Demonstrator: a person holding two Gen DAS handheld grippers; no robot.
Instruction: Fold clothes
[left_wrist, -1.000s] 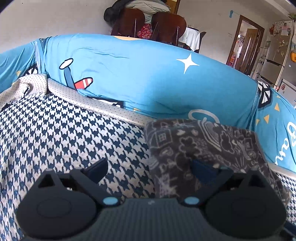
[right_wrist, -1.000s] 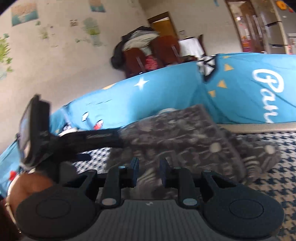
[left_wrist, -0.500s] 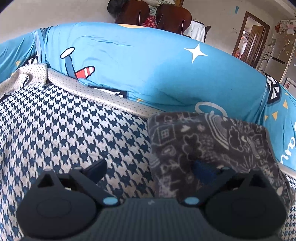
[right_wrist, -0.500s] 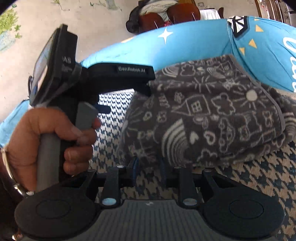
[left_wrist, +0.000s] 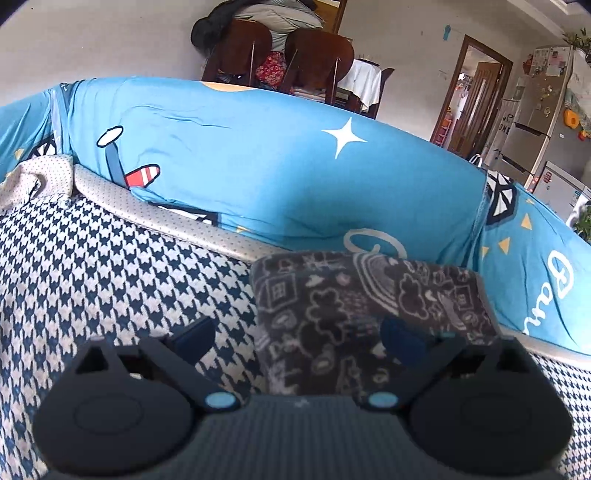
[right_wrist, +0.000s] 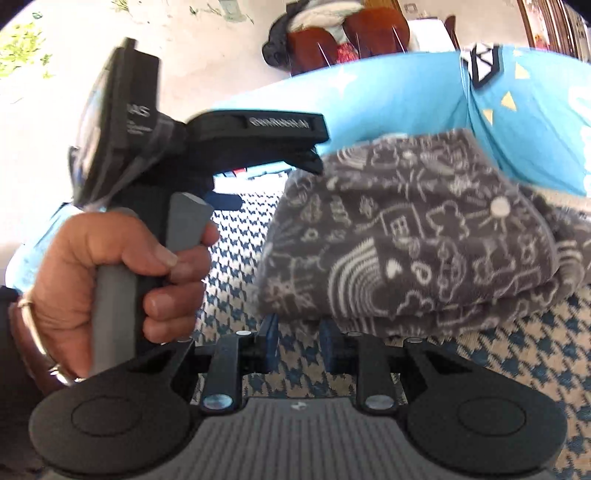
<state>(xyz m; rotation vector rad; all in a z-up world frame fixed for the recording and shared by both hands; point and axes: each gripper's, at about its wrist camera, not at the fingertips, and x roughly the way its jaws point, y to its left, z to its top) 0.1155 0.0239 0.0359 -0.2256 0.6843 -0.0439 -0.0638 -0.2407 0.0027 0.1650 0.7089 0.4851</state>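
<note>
Folded garment (left_wrist: 369, 306) was laid on the houndstooth cover (left_wrist: 110, 277), against the blue cushion (left_wrist: 277, 173). Left gripper (left_wrist: 303, 336), spread wide, straddled its near-left corner. Right gripper (right_wrist: 299, 332), narrow and empty, was held just short of its front edge.

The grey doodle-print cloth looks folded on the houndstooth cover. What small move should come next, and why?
Probably draw both grippers back. The grey doodle-print cloth lies in neat layers on the houndstooth cover; the left gripper is wide open around its corner, and nothing sits between the right gripper fingers.
</note>
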